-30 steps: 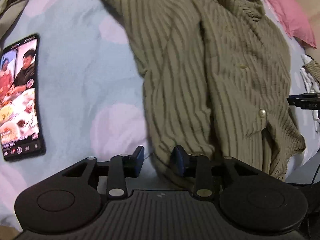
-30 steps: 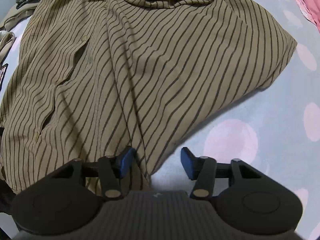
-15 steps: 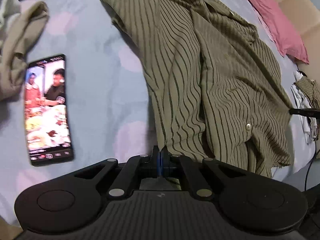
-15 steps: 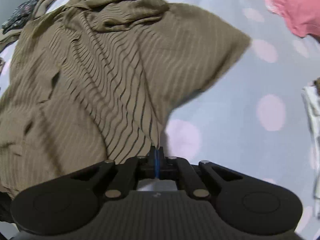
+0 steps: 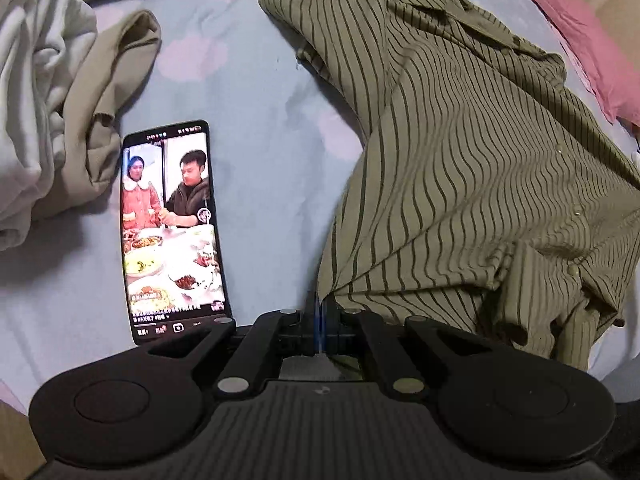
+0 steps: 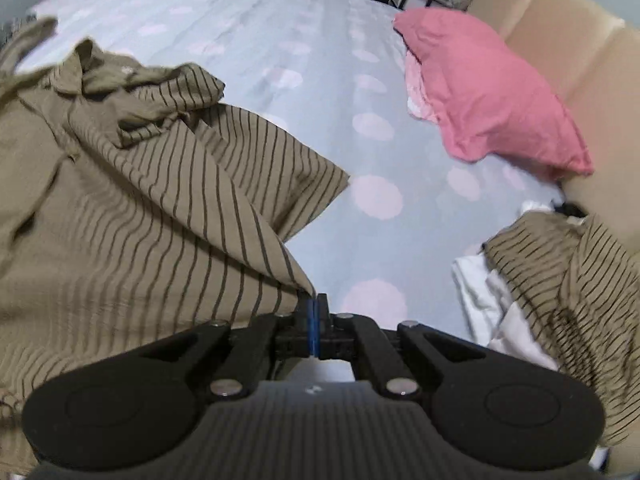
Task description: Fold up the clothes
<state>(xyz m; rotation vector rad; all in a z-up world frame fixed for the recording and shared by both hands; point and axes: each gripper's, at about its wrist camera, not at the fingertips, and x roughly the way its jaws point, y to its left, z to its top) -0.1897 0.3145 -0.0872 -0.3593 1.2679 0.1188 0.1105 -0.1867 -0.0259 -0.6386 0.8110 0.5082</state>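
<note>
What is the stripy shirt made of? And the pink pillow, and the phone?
The stripy shirt looks like thin woven cloth, maybe cotton: matte, and it wrinkles and droops softly from both claws. The pink pillow seems soft matte fabric over stuffing, since it puffs up. The phone looks like smooth glass with a dark shiny rim; its front glows with a picture.

My left camera looked down, close over the bed (image 5: pixel 260 128); my right camera faced along it toward the pillow (image 6: pixel 492 92). Both shared the striped shirt (image 5: pixel 460 168) (image 6: pixel 140 208).
</note>
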